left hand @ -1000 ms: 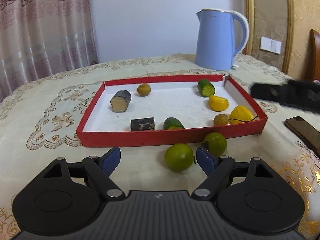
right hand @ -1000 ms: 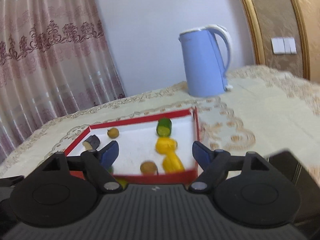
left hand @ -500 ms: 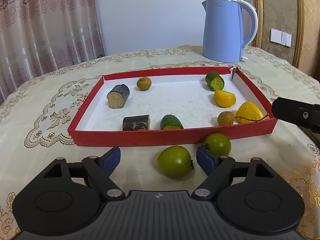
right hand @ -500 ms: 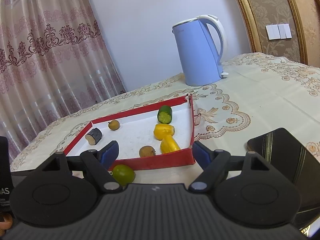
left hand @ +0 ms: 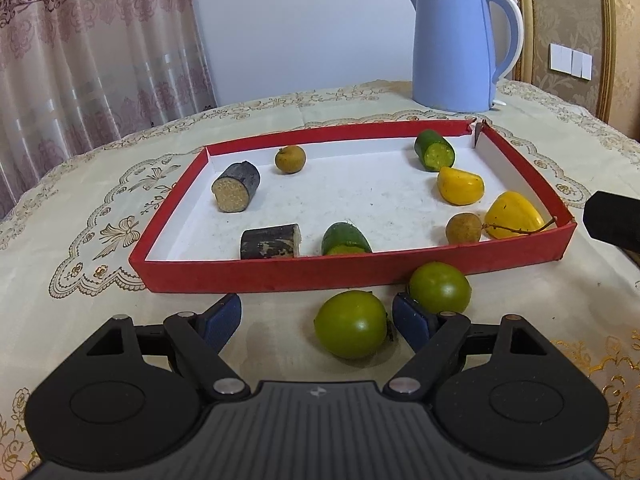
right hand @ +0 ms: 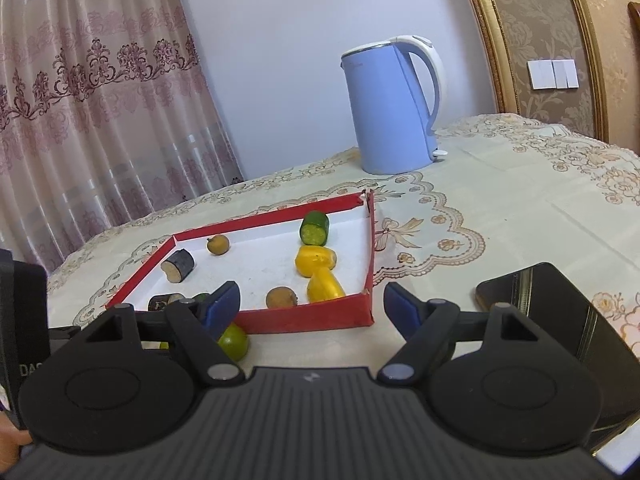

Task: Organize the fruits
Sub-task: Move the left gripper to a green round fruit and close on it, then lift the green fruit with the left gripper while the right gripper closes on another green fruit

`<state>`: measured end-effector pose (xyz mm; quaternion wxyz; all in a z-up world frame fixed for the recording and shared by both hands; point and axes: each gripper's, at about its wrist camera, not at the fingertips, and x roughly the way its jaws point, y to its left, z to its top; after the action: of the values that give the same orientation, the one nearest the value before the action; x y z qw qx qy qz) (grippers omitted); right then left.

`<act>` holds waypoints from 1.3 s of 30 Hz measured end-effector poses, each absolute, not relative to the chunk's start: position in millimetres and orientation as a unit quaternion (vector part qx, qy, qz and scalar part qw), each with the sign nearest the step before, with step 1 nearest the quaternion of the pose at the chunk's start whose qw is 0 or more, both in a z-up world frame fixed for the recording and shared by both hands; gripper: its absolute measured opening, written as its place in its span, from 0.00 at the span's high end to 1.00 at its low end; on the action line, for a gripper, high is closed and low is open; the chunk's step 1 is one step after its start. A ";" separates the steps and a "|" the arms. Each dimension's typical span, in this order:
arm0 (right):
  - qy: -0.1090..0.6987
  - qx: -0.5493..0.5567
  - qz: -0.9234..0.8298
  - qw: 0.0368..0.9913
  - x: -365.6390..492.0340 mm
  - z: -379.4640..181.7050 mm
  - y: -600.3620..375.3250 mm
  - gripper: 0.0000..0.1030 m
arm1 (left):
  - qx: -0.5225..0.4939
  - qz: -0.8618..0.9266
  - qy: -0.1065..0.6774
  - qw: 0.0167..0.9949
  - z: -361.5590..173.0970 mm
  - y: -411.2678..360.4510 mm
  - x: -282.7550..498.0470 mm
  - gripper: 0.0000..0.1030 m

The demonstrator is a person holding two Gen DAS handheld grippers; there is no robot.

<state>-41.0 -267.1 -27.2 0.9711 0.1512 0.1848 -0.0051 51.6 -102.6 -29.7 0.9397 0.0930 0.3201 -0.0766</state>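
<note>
Faint grey lettering is seen near the rim of the pale blue electric kettle (left hand: 456, 48) in the left wrist view but cannot be read with certainty; white letters "DAS" are read on a black housing (right hand: 24, 320) at the left edge of the right wrist view, cut off there. The shallow red cardboard tray with white floor (left hand: 352, 272) is set on the cream embroidered tablecloth (left hand: 80, 240); cut dark and green cylinders, two yellow pieces and two small brown round fruits are held in it. Two round green fruits are found outside its near wall: the nearer green fruit (left hand: 351, 324) lies between the spread blue pads of the left gripper (left hand: 316, 322), close to the right pad, ungripped; the farther green fruit (left hand: 439, 287) sits beyond that pad. The right gripper (right hand: 311, 305) is seen wide apart, nothing held. Only the right view shows the dark glossy phone (right hand: 560, 312); there one green fruit is mostly hidden.
</note>
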 end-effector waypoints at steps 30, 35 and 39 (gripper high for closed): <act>0.187 0.147 0.003 0.971 -40.4 -26.7 -263.3 0.23 | 0.071 -0.118 0.342 0.930 -27.0 -104.3 52.0 0.65; 0.187 0.144 0.008 0.972 -40.3 -26.6 -262.3 0.23 | 0.067 -0.119 0.344 0.929 -26.1 -101.2 51.6 0.65; 0.189 0.132 0.010 0.973 -40.0 -27.5 -259.6 0.23 | 0.066 -0.106 0.342 0.931 -23.3 -93.1 51.4 0.65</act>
<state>-40.0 -259.6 -27.5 0.9730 0.1319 0.1892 0.0095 51.4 -93.1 -23.3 0.9314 0.0658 0.3419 -0.1062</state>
